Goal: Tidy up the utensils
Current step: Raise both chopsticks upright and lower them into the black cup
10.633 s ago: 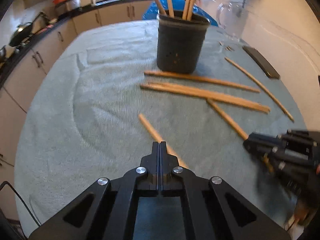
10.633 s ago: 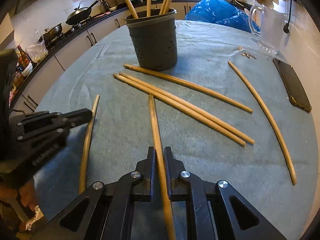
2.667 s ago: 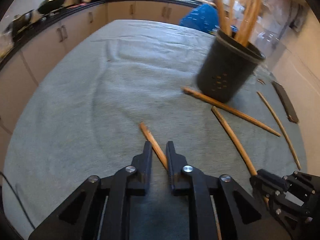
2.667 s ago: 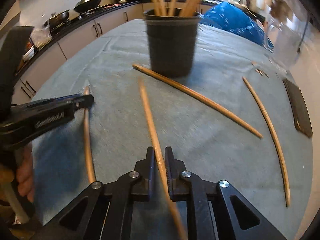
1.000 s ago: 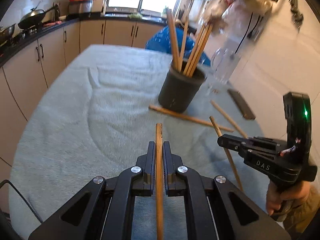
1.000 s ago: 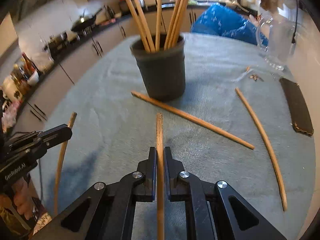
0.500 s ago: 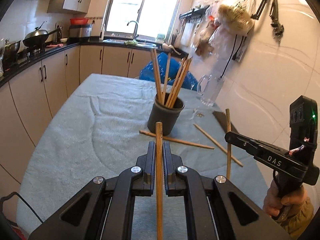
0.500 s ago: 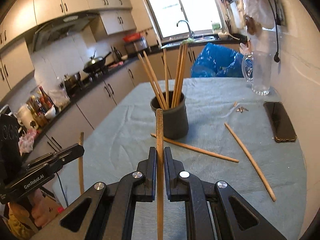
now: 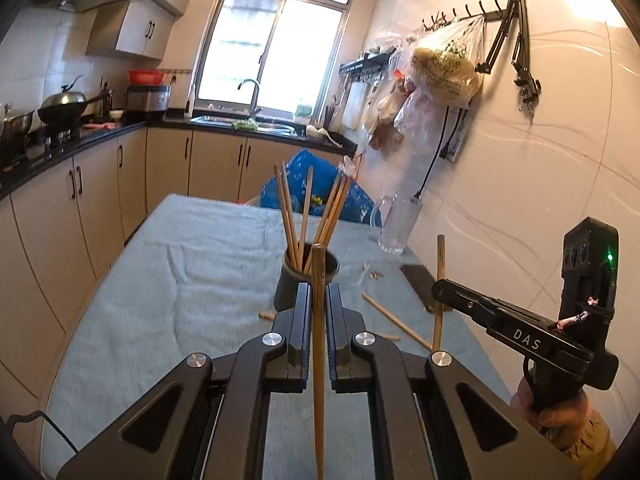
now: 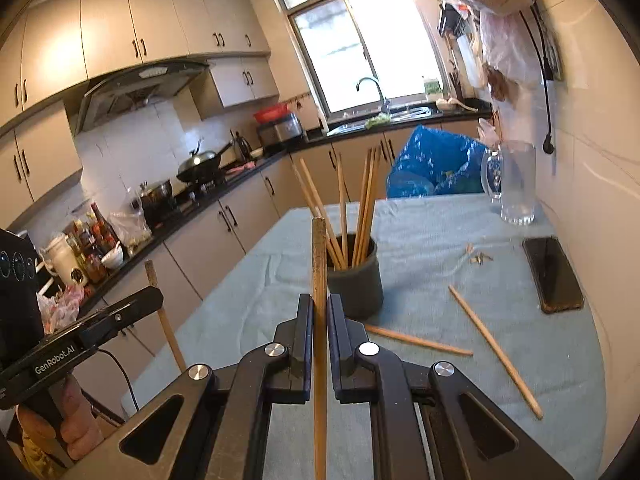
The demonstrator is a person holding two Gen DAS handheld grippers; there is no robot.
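Each gripper holds one wooden chopstick, lifted well above the table. My left gripper (image 9: 318, 292) is shut on a chopstick (image 9: 318, 320) that stands upright between its pads; it also shows in the right wrist view (image 10: 158, 304) with its chopstick (image 10: 164, 320). My right gripper (image 10: 319, 300) is shut on another chopstick (image 10: 319, 280), seen from the left wrist view (image 9: 438, 288) with the stick (image 9: 440, 280) upright. Ahead stands the dark holder (image 10: 354, 284) (image 9: 292, 284) with several chopsticks in it. Two chopsticks (image 10: 494, 348) (image 10: 416, 344) lie on the cloth to its right.
The table is covered by a grey-blue cloth (image 10: 440, 232). A black phone (image 10: 554, 272) lies at its right edge and a glass pitcher (image 10: 514, 180) stands at the far right, by the wall. A blue bag (image 10: 432, 160) sits behind the table. Kitchen counters run along the left.
Both grippers rose and tipped up with their chopsticks; the table and holder now sit lower and farther off, and more of the kitchen shows.
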